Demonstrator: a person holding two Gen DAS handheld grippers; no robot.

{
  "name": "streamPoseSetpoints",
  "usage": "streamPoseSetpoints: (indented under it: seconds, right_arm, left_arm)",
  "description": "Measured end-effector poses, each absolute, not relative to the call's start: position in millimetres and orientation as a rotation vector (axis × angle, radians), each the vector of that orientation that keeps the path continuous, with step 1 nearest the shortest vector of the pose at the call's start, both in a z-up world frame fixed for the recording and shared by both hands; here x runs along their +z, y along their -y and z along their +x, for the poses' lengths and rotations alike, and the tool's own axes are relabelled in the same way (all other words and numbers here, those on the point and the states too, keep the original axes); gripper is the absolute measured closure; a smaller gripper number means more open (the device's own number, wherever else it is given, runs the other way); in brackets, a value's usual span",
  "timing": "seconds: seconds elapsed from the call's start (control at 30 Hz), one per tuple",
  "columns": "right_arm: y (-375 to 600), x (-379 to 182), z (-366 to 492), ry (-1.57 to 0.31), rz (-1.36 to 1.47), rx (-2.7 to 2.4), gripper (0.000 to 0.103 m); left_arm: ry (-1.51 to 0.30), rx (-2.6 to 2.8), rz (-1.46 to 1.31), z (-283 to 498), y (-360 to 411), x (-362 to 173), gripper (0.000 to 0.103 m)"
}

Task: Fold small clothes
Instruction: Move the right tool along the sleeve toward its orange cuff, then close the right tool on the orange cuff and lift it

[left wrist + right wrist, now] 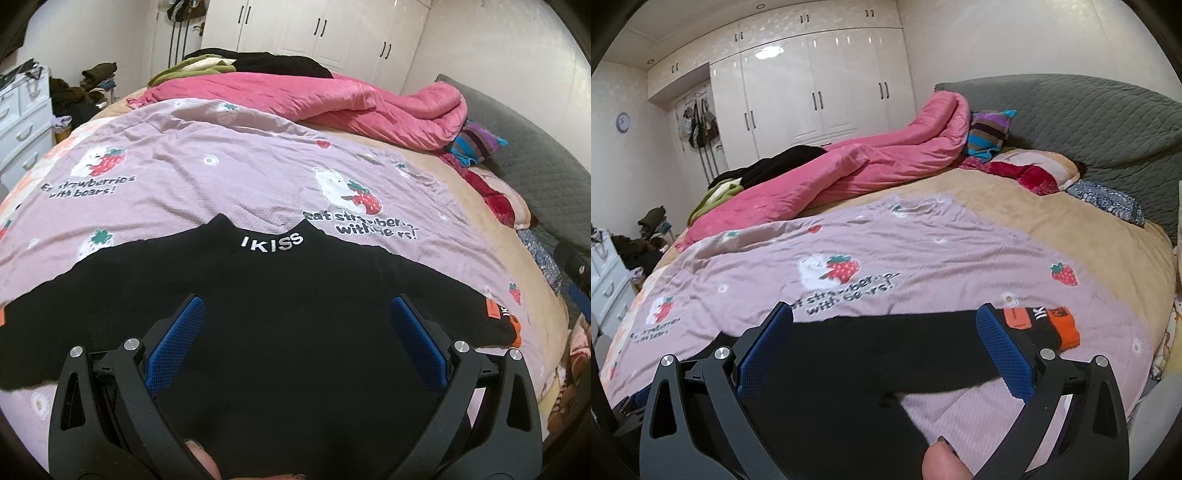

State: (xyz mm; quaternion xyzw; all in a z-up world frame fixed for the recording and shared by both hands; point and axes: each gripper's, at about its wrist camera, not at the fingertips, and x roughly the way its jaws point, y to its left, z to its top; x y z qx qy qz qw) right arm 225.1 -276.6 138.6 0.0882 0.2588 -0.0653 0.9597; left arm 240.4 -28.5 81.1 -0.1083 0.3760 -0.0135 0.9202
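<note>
A small black sweater [280, 295] with "IKISS" on its collar lies flat, sleeves spread, on a lilac strawberry-print sheet [207, 173]. My left gripper [297, 306] hovers open over the sweater's chest, blue pads wide apart, nothing between them. In the right wrist view the same sweater [857, 354] shows its right sleeve, ending in an orange cuff [1063, 328]. My right gripper [884, 314] is open above that sleeve and armpit area, holding nothing. A fingertip [942, 461] shows at the bottom edge.
A rumpled pink quilt [332, 99] lies across the far side of the bed, with a striped pillow [990, 133] and grey headboard [1089, 118] at the right. White wardrobes [812, 85] stand behind; a white dresser [22, 118] is at the left.
</note>
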Motion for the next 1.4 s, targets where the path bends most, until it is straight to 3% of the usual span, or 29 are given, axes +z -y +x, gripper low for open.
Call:
streamPoseSetpoints:
  seconds: [0.6, 1.4]
  right_arm:
    - [343.4, 69.0, 271.3, -0.636, 0.263, -0.301, 0.004]
    - [469.8, -18.1, 280.8, -0.787, 0.604, -0.635, 0.004]
  left_arm:
    - [-0.829, -0.101, -0.152, 282.0, 68.7, 41.9, 0.008]
    - [-0.921, -0.136, -0.016, 293.1, 112.5, -16.7, 0.008]
